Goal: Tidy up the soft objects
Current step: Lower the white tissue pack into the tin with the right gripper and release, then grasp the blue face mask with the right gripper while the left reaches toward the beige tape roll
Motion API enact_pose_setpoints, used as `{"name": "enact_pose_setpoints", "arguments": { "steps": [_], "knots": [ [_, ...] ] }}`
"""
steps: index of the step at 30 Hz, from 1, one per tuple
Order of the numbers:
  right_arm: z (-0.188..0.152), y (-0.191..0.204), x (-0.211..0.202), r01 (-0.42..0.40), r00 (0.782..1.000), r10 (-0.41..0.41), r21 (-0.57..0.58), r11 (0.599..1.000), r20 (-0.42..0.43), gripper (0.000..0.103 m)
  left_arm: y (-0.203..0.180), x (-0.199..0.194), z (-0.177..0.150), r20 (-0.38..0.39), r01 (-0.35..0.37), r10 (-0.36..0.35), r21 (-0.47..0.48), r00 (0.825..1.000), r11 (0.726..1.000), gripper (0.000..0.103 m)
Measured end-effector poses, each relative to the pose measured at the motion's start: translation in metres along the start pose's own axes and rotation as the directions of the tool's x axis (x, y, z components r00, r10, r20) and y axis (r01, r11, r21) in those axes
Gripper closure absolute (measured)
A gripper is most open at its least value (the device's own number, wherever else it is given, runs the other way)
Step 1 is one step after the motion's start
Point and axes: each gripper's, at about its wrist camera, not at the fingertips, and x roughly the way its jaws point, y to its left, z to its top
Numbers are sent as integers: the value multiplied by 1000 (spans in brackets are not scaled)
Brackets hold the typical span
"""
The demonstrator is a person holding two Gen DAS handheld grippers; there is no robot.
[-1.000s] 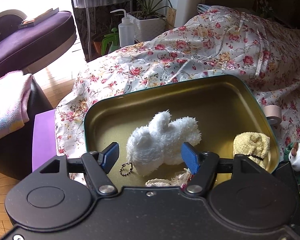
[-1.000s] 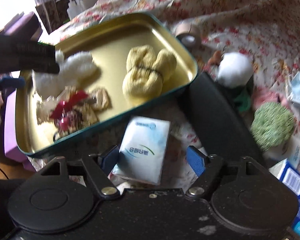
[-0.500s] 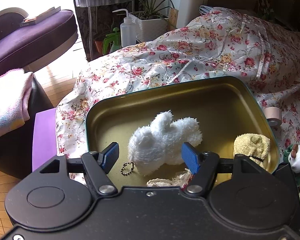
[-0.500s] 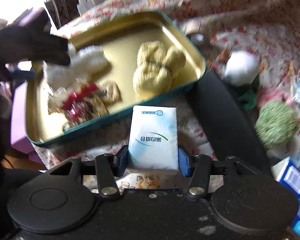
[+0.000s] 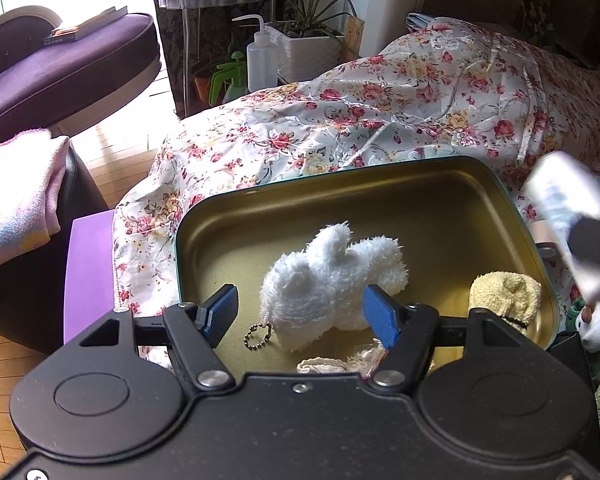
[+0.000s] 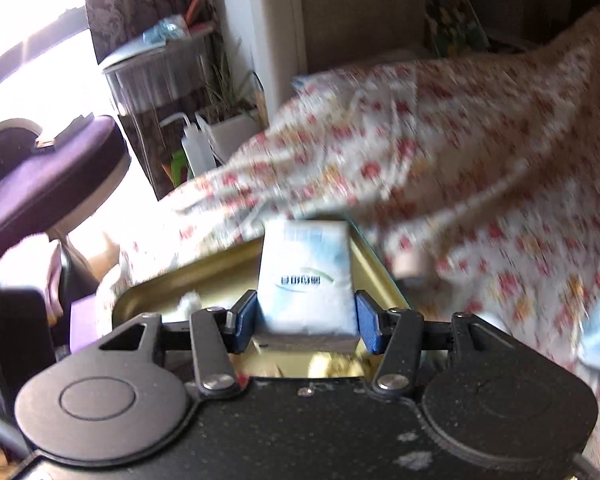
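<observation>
While the right gripper stands clamped on a white tissue pack, its blue pads press the pack's two long sides near the lower end, and most of the pack projects forward past the fingertips. The pack hangs above the near right part of the gold tin tray; the right wrist view is blurred, so its exact height over the rim cannot be told. In the left wrist view the same pack appears as a smeared shape at the tray's right edge. The left gripper is spread apart and holds nothing; it hovers at the near side of the tray, with the white plush toy lying on the tray floor beyond its fingers. A yellow plush lies in the tray's right corner, and a cream lace piece shows at the near edge. Judgement: the pack is light, soft and wrapped in slick film, so it will yield under pressure and could slide or droop; hold across the narrow width, nearer mid-length, is advisable. The plush is light and compressible and is best taken across its body, not by the bead chain. The tray rests on a floral cloth.
</observation>
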Motion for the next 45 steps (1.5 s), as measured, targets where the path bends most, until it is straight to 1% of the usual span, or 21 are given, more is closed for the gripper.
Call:
{"name": "enact_pose_setpoints", "arguments": {
  "steps": [1,2,3,5,6,9,11,13,15,16,18,20,24,28,31,36,37,40,42,43,45],
  "knots": [
    [5,3,4,0,1000,0,-4,1000,10,51,0,0,0,1,0,0,1,1000,1000,38],
    [9,6,8,0,1000,0,-6,1000,20,44,0,0,0,1,1,-1,1,1000,1000,38],
    [11,9,11,3,1000,-3,-7,1000,26,43,0,0,0,1,1,-1,1,1000,1000,38],
    [12,11,16,8,1000,-8,-3,1000,20,43,0,0,0,-1,2,-2,-2,1000,1000,39],
    [10,11,17,7,1000,-7,4,1000,17,43,1,0,0,0,-9,9,-3,1000,1000,38],
    [1,6,19,14,1000,-14,16,1000,9,41,2,-1,1,0,5,-5,-8,1000,1000,36],
    [-4,1,18,31,999,-32,20,999,11,35,0,0,0,1,2,-2,-2,1000,1000,36],
    [-9,-5,16,48,999,-48,29,998,21,33,0,0,0,3,3,-3,1,1000,1000,36],
    [-12,-9,13,60,998,-62,36,998,33,27,0,-1,0,5,0,0,2,1000,1000,36],
    [-14,-11,11,66,997,-68,37,997,40,22,0,0,0,5,0,0,3,1000,1000,36],
    [-17,-13,7,80,995,-82,33,996,59,19,0,-1,0,7,-2,2,6,1000,1000,36],
    [-20,-15,1,99,992,-101,30,995,80,9,-1,-1,0,13,-6,6,12,1000,1000,35],
    [-25,-18,-10,134,984,-136,23,991,119,1,-3,-5,-1,30,-13,12,28,999,1000,30],
    [-31,-22,-20,159,978,-161,24,987,131,0,-7,-8,-2,47,-11,8,50,999,999,29],
    [-39,-26,-28,181,974,-184,30,983,132,0,-11,-11,-4,54,-6,2,74,999,997,26],
    [-52,-38,-38,270,957,-273,43,962,94,0,-19,-19,-9,79,24,-34,124,996,992,25],
    [-56,-43,-41,274,956,-278,51,960,92,0,-21,-21,-10,81,36,-48,139,996,990,24],
    [-68,-59,-55,246,963,-255,103,964,88,0,-28,-28,-16,86,74,-91,185,992,980,20],
    [-78,-72,-65,232,966,-245,142,962,82,0,-35,-34,-22,89,91,-113,223,990,970,15],
    [-83,-77,-69,236,965,-251,159,959,80,0,-38,-37,-26,95,96,-122,242,988,965,11],
    [-94,-89,-78,260,958,-277,186,948,72,0,-46,-42,-36,87,117,-146,280,985,953,11]
  ]
}}
